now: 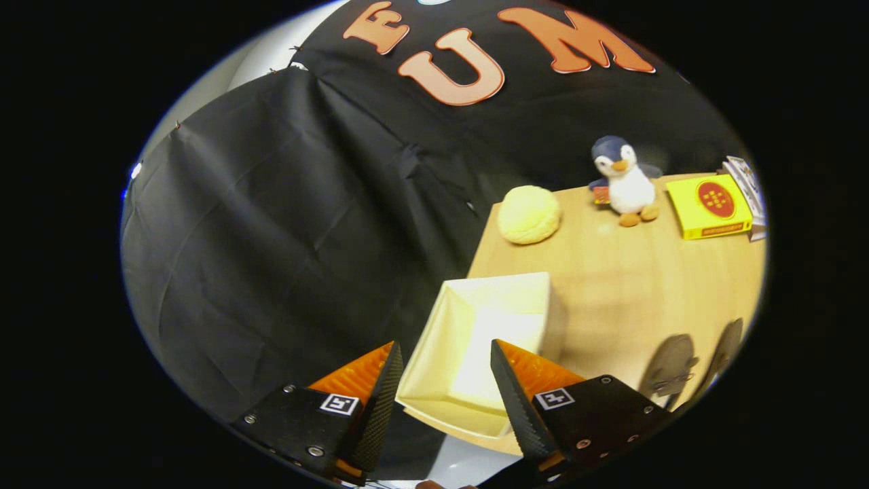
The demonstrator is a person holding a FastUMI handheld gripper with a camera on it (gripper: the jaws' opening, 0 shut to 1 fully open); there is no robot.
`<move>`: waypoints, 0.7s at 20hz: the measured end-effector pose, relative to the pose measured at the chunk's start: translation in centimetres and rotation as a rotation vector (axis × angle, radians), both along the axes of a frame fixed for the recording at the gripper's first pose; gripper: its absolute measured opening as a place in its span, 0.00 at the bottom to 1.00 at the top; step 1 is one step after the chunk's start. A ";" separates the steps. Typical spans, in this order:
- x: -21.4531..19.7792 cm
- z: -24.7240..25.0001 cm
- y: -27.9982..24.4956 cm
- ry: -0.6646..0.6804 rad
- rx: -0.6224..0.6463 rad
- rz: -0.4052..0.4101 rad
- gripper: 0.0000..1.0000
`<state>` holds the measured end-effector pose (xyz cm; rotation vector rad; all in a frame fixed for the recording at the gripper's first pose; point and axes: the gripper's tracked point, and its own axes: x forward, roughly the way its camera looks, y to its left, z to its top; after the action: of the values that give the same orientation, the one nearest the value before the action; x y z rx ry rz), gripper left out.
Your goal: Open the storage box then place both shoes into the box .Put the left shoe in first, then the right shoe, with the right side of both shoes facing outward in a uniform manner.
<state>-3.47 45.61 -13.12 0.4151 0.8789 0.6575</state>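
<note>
While the hand-held gripper (445, 380) hangs spread and empty above the open box (485, 339) on the counter (631, 285), the shoes (669, 370) lie beyond its right finger; approach the left one first, low and square.

Smooth, pale wood-grain table top (631, 272) with a soft sheen. Matt cream storage box (475, 339), open, walls looking like stiff fabric or card, cannot tell which. Fuzzy plush penguin (626, 178); beside it a soft, finely textured yellow round cushion (529, 214). Glossy yellow cardboard box (709, 206). Matt, creased black cloth wall (285, 231). Ribbed, rough-looking fingers (380, 401) on the gripper (445, 356), spread apart, gripping nothing. Dull grey shoes (669, 367).
</note>
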 end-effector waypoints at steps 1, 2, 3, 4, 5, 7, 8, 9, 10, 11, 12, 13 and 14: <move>-0.1 -0.4 -1.7 -0.027 -0.038 -0.003 0.80; -0.1 -1.0 -3.5 -0.056 -0.077 -0.008 0.81; -0.1 -1.4 -5.3 -0.084 -0.113 -0.015 0.81; -0.3 -2.0 -7.3 -0.103 -0.153 -0.024 0.81; -0.7 -3.0 -8.9 -0.116 -0.188 -0.030 0.82; -1.3 -5.4 -12.1 -0.129 -0.256 -0.042 0.82; -1.7 -6.8 -13.7 -0.126 -0.291 -0.046 0.82; -2.4 -8.5 -15.3 -0.112 -0.333 -0.047 0.81; -3.1 -10.2 -17.0 -0.094 -0.375 -0.045 0.82; -3.7 -11.6 -18.4 -0.079 -0.411 -0.048 0.82; -4.3 -13.0 -19.5 -0.062 -0.443 -0.038 0.82; -4.9 -14.3 -20.6 -0.053 -0.465 -0.039 0.82; -5.4 -15.6 -21.4 -0.043 -0.486 -0.038 0.82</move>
<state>-8.84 24.22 -28.72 -0.0194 0.9528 0.3967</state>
